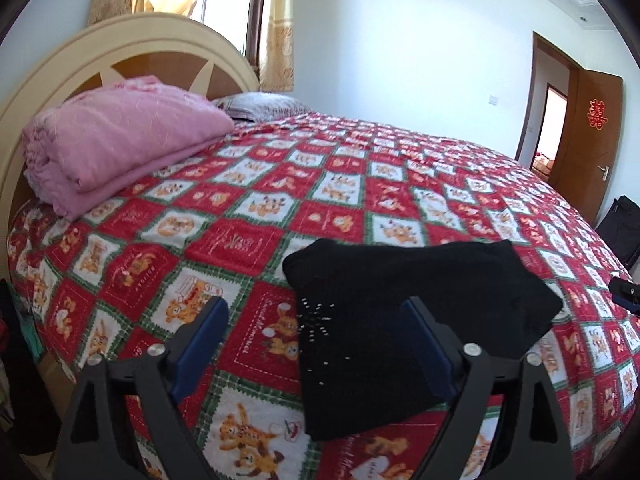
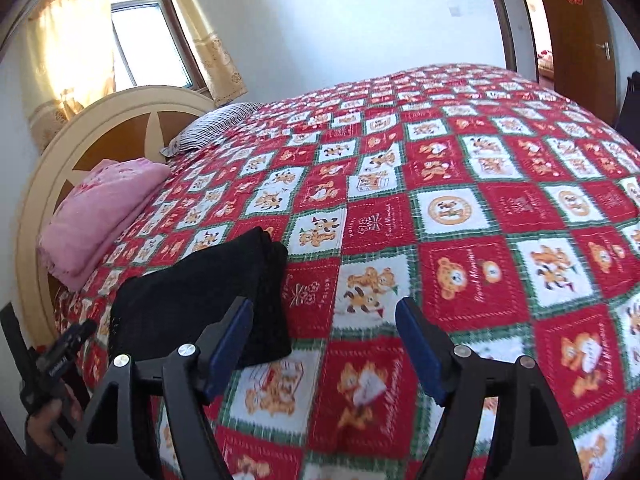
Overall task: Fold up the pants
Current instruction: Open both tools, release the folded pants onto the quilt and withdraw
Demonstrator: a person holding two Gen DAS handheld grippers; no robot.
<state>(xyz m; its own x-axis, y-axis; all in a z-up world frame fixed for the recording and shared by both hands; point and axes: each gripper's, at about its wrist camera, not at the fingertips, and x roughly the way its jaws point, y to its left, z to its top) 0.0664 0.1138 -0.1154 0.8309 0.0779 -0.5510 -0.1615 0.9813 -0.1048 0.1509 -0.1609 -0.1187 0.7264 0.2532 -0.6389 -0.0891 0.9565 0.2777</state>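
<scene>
The black pants (image 1: pixel 400 312) lie folded into a compact bundle on the red patchwork bedspread (image 1: pixel 304 184), near the bed's front edge. My left gripper (image 1: pixel 316 312) hangs open above the bundle's left part, nothing pinched between its blue pads (image 1: pixel 200 344). In the right wrist view the same pants (image 2: pixel 200 300) sit at lower left, partly behind the left finger. My right gripper (image 2: pixel 324 316) is open over bare bedspread (image 2: pixel 460 208), to the right of the pants and not touching them. At the left edge a hand holds the other gripper (image 2: pixel 52 364).
A folded pink blanket (image 1: pixel 116 136) rests by the cream headboard (image 1: pixel 44 80). A striped pillow (image 2: pixel 212 124) lies behind it. An open brown door (image 1: pixel 588 136) and a dark bag (image 1: pixel 620 228) stand beyond the bed's right side. A curtained window (image 2: pixel 140 36) is at the back.
</scene>
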